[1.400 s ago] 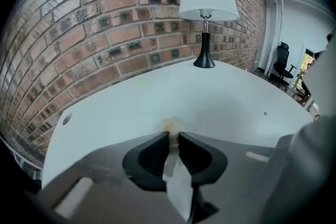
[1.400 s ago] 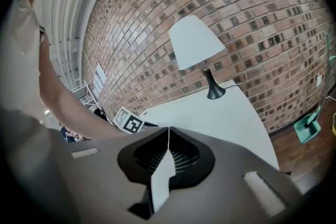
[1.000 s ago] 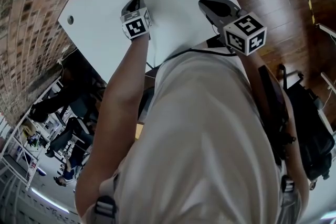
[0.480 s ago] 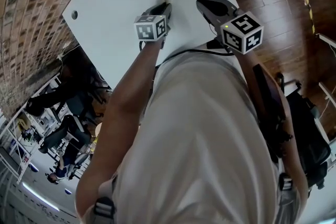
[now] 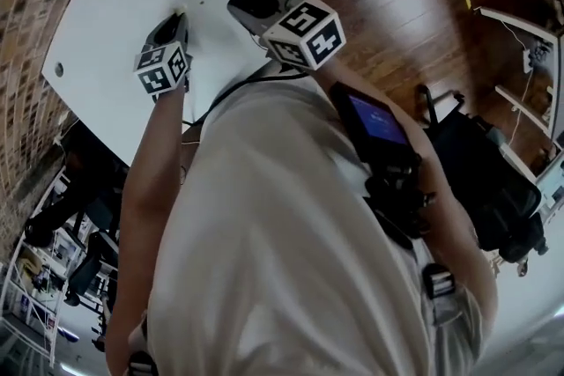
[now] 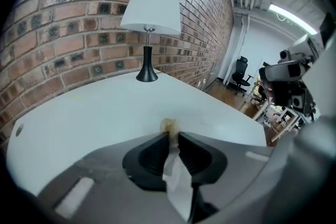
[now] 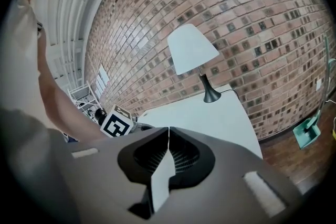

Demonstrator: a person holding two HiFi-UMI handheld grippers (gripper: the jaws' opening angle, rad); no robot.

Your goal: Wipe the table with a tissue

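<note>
My left gripper (image 6: 172,135) clamped the tissue (image 6: 169,125) in its fingers (image 6: 149,155) over the white surface (image 6: 94,113); my right gripper (image 7: 168,132) had its fingers shut together.

A pale short-sleeved shirt (image 5: 291,260) fills the centre of the head view. A black device (image 5: 374,121) with a blue screen is strapped to the forearm at right, and a grey buckle (image 5: 438,282) sits lower right. The dark grey left gripper (image 5: 179,16) and right gripper (image 5: 236,4) at the upper left each carry a white cube (image 5: 306,33) with black square markers. A thin black cable (image 5: 220,97) runs below them.
</note>
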